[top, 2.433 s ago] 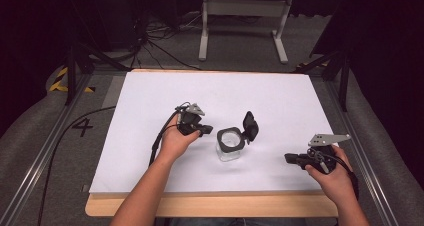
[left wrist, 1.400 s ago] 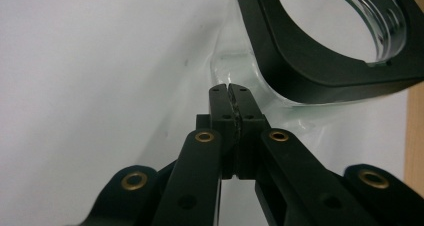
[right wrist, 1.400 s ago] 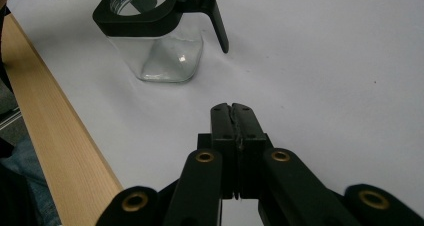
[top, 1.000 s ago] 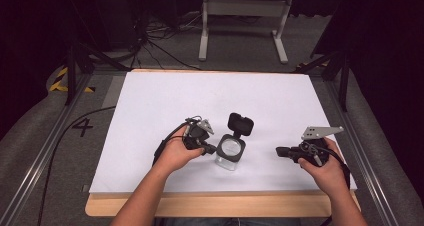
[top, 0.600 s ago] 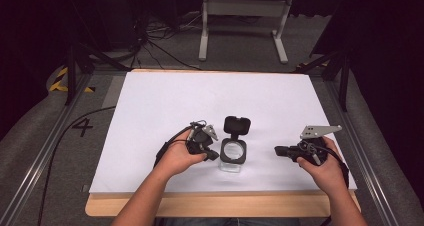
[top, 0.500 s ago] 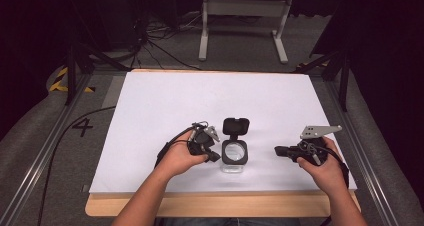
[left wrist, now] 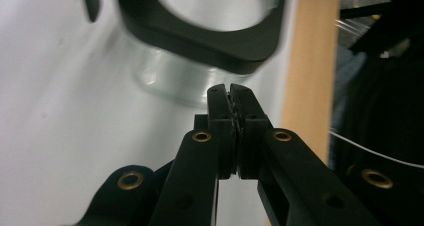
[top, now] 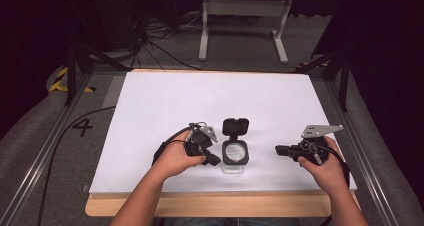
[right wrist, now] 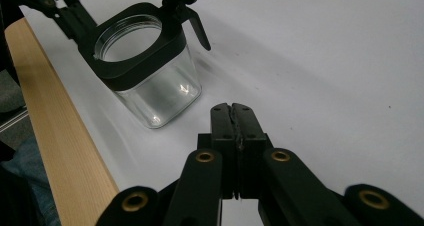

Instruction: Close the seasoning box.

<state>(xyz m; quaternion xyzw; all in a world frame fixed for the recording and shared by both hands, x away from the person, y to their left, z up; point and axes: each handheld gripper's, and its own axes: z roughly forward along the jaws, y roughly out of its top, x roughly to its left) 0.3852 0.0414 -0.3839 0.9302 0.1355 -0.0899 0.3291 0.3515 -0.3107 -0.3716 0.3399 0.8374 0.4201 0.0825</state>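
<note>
One clear jar (top: 234, 158), lid flipped open, nothing inside; both tongs pressed together

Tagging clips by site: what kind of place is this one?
Most likely a lab or studio recording bench, not a home. A white sheet covers the wooden table, dark curtains and loose floor cables surround it, and the person's left gripper and right gripper flank a single clear jar.
</note>
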